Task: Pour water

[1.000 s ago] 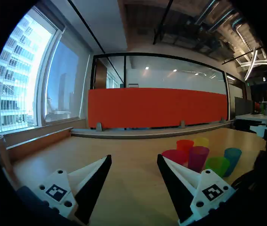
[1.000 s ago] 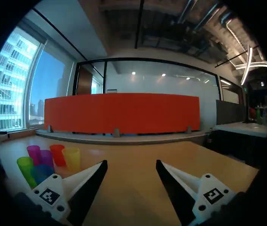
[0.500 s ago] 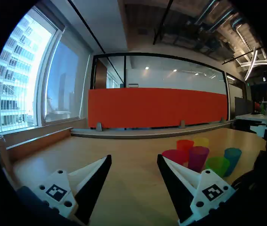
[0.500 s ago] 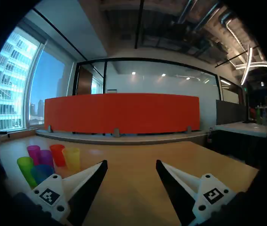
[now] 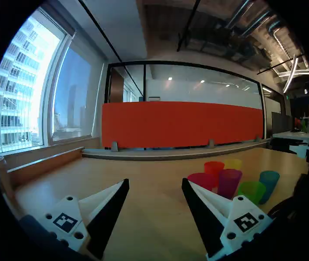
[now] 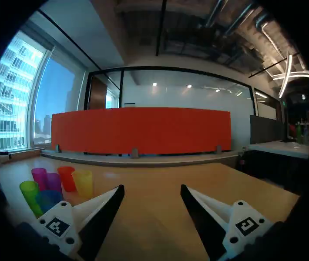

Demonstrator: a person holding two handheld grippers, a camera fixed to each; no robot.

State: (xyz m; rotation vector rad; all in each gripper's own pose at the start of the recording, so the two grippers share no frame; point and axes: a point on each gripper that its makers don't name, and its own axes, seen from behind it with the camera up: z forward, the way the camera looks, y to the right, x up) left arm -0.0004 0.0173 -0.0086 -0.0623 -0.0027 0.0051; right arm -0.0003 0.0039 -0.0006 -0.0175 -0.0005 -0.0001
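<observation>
Left gripper view: the left gripper point(image 5: 155, 182) was held wide open, its two black-edged white fingers point(image 5: 104, 209) spread well apart with nothing between them, low over a bare stretch of the wooden table point(image 5: 154, 226). Each finger carried a square black-and-white marker point(image 5: 65, 222) near its base. Just beyond the right-hand finger in this view stood six plastic cups, upright and packed close together, and the gripper touched none of them: a pink cup point(image 5: 201, 179) nearest the fingertip, a purple cup point(image 5: 229, 182) beside it, a green cup point(image 5: 251, 191) and a blue cup point(image 5: 269, 182) farther right, and a red cup point(image 5: 214, 167) and a yellow cup point(image 5: 233, 163) behind. Whether any cup held water could not be told. Past the table's far edge ran an orange partition point(image 5: 180, 124), with a glass wall point(image 5: 198, 85) above it. A large window point(image 5: 19, 100) onto tower blocks occupied the left side, and exposed pipes point(image 5: 241, 26) crossed the ceiling.

Right gripper view: the right gripper point(image 6: 152, 188) was likewise wide open and empty, poised over the same table. Here the group of cups point(image 6: 66, 178) stood at the far left, partly hidden behind the left-hand finger point(image 6: 98, 213) in this view, and apart from both fingertips. The orange partition spanned the background, and a white counter point(image 6: 285, 150) lay at the right.
</observation>
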